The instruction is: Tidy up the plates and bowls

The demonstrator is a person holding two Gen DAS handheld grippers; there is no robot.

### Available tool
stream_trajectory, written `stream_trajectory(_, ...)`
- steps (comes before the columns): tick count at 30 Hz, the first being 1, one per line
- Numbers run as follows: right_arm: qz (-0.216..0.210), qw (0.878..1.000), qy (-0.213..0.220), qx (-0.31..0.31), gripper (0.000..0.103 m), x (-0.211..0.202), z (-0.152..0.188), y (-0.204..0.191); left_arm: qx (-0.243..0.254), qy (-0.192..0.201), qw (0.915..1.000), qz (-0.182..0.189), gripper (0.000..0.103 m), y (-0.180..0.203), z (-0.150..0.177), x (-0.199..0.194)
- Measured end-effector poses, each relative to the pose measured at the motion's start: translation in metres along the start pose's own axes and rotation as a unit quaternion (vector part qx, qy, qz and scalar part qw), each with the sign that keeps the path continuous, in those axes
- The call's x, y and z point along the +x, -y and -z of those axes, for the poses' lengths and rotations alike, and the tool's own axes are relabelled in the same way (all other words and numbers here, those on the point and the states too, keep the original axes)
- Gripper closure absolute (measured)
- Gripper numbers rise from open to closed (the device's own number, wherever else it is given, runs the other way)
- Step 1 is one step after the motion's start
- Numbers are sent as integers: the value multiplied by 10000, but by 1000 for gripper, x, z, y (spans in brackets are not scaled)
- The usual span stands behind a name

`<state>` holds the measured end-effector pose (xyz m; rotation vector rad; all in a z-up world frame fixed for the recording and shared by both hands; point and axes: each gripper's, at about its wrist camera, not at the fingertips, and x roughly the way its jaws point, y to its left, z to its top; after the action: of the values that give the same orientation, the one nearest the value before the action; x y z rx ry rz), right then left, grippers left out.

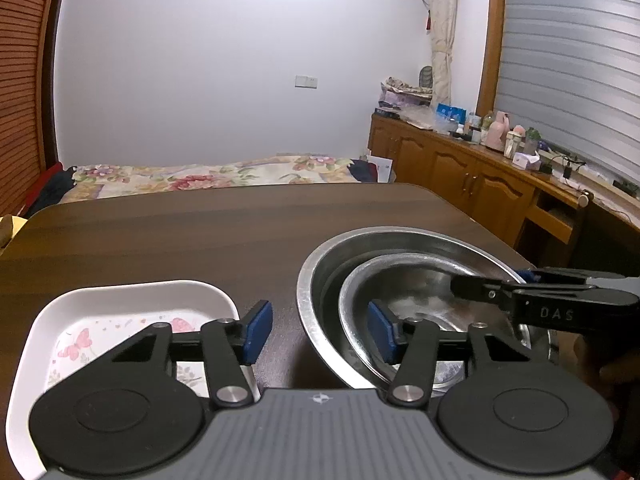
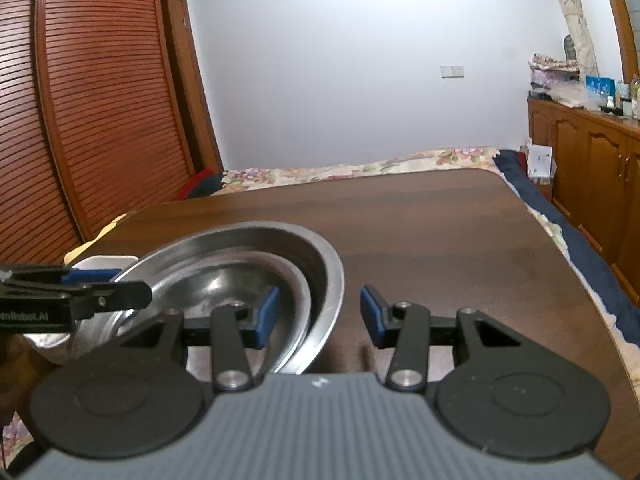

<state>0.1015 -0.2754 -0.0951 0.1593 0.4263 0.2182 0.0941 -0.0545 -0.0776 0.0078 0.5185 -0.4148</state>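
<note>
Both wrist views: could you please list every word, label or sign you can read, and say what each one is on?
"DAS": on the side of the right hand-held gripper, seen from the left wrist.
"enRobot.AI": on the side of the left hand-held gripper, cut off at the picture edge.
Blue box on the cabinet: print too small to read.
Paper sign beside the bed: too blurred.

The white tray is cut off at the frame's lower left, partly behind the left claw.

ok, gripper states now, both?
Left gripper: open, straddling the rims of the nested bowls, pads clear.
Right gripper: open, straddling the far rim, holding nothing.
</note>
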Motion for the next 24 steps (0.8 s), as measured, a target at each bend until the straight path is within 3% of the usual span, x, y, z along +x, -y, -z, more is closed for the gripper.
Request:
stream_trajectory(11,38,10000,-22,-44,57,2,2,-5,-1,-30,10000,-1,68,6,1,4)
stream_trajectory(15,-1,10000,-53,-60,65,2,2,-5,-14,-21,10000,-21,68,2,1,5)
stream_trajectory(24,-36,9996,-155,-218,74,2,4,-11,-10,-35,10000,-14,69,8,7,2)
